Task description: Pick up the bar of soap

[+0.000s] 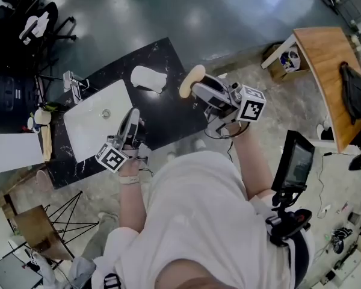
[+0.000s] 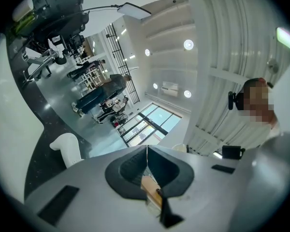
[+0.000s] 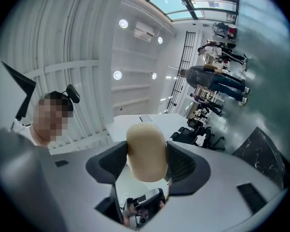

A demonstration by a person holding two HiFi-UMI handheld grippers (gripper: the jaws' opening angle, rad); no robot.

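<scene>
My right gripper (image 1: 195, 86) is shut on the bar of soap (image 1: 191, 80), a beige oval bar, and holds it in the air over the right edge of the black marble counter (image 1: 168, 110). In the right gripper view the bar of soap (image 3: 145, 151) fills the gap between the two dark pads (image 3: 182, 164) and points up toward the ceiling. My left gripper (image 1: 132, 115) hovers over the white sink (image 1: 93, 128), and its jaws (image 2: 147, 159) are pressed together with nothing between them.
A white soap dish or holder (image 1: 149, 78) lies on the counter behind the sink. A chrome tap (image 1: 72, 84) stands at the sink's far left corner. A wooden table (image 1: 328, 71) is at the right, and a monitor on a stand (image 1: 293, 164) is near my right side.
</scene>
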